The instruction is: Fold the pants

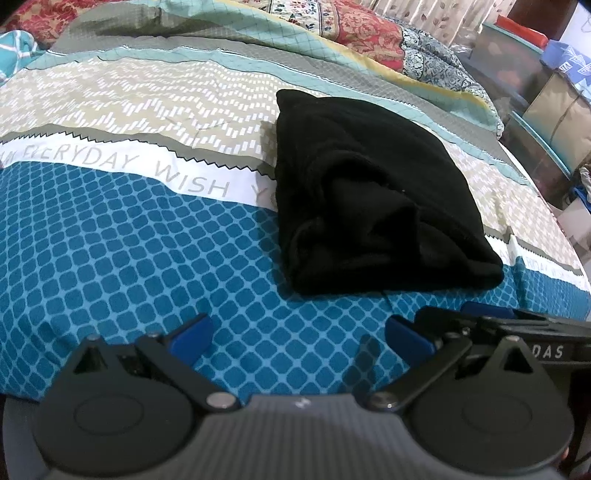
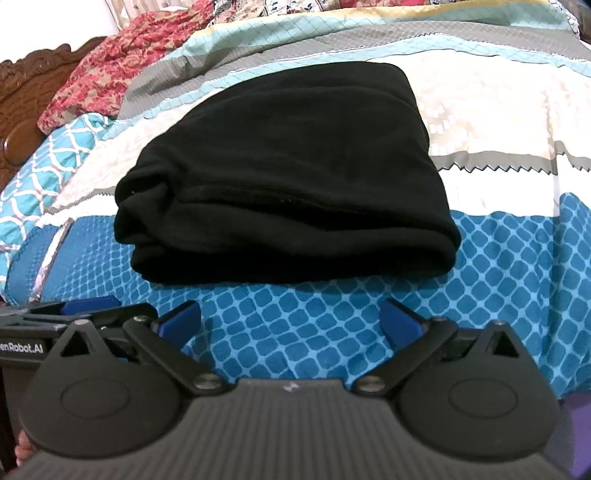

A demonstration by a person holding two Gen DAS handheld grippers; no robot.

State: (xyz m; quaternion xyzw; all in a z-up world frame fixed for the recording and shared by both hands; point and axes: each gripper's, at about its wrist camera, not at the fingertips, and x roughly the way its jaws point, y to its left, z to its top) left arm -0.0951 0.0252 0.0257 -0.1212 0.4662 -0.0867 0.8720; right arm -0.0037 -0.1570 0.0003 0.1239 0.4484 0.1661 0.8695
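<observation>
Pants [image 2: 280,177], black and folded into a thick bundle, lie on a patterned bedspread [image 2: 480,258], straddling its blue and white bands. Just near of them, the right gripper [image 2: 291,317] hovers with jaws spread wide and empty. The left gripper [image 1: 299,332], also spread and empty, sits beside it, left of the bundle.

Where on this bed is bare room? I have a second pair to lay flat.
Free: the bedspread left of the folded black pants, from the blue checks up past the lettered white band. A smaller strip lies between pants and open left gripper. Crowded: the floral quilts at the far edge.
</observation>
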